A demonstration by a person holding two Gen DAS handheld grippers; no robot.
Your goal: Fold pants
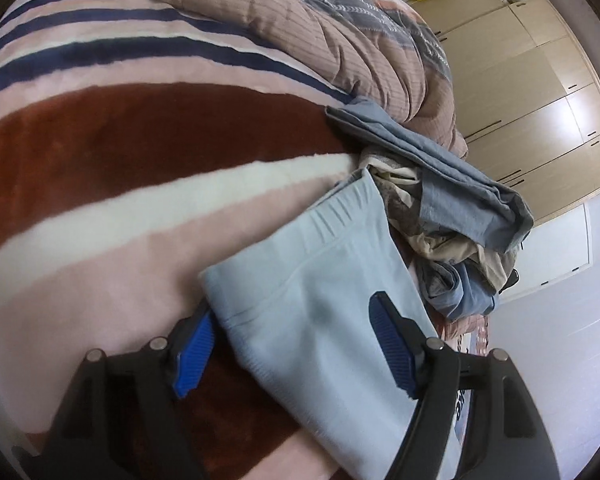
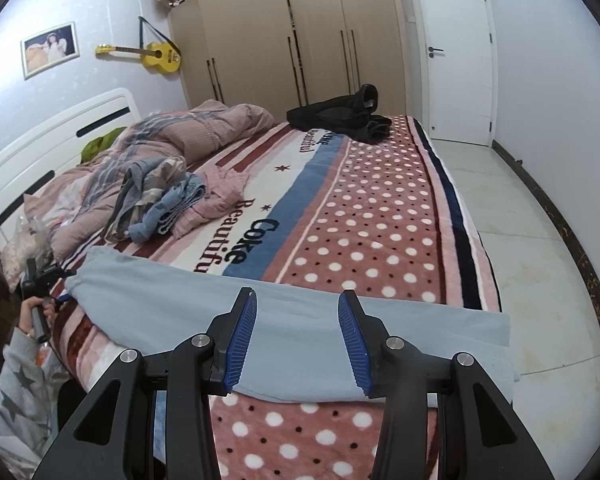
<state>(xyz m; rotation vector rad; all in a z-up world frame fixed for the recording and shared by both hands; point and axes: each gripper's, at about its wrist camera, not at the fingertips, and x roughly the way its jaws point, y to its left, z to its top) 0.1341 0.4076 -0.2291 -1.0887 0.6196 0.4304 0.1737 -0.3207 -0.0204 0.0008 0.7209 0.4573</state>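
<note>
Here, your work surface is a bed covered by a plush blanket (image 2: 380,216) with stripes, white dots on pink, and the words "Coke Beautiful". A rumpled pink quilt (image 2: 204,128) lies toward the white headboard (image 2: 60,136), with a heap of mixed clothes (image 2: 160,196) just in front of it and a dark garment (image 2: 340,116) at the far corner. Behind the bed you have a row of beige wardrobe doors (image 2: 284,32), a white door (image 2: 456,52), a yellow guitar (image 2: 156,56) and a framed photo (image 2: 50,49) on the wall, and pale floor tiles to the right.

The light blue pants (image 2: 292,340) lie flat across the near edge of the bed, stretched sideways in the right wrist view.

Your right gripper (image 2: 297,340) has its blue-padded fingers (image 2: 242,340) spread apart, hovering over the middle of the pants and pinching nothing. Your left gripper (image 1: 292,348) is also spread wide at one end of the pants; one finger sits beside the fabric's edge over the blanket, the other lies over the cloth. Whether either one touches the cloth, you cannot tell. In the right wrist view your left hand (image 2: 40,312) holds that tool's handle at the far left end of the pants.
</note>
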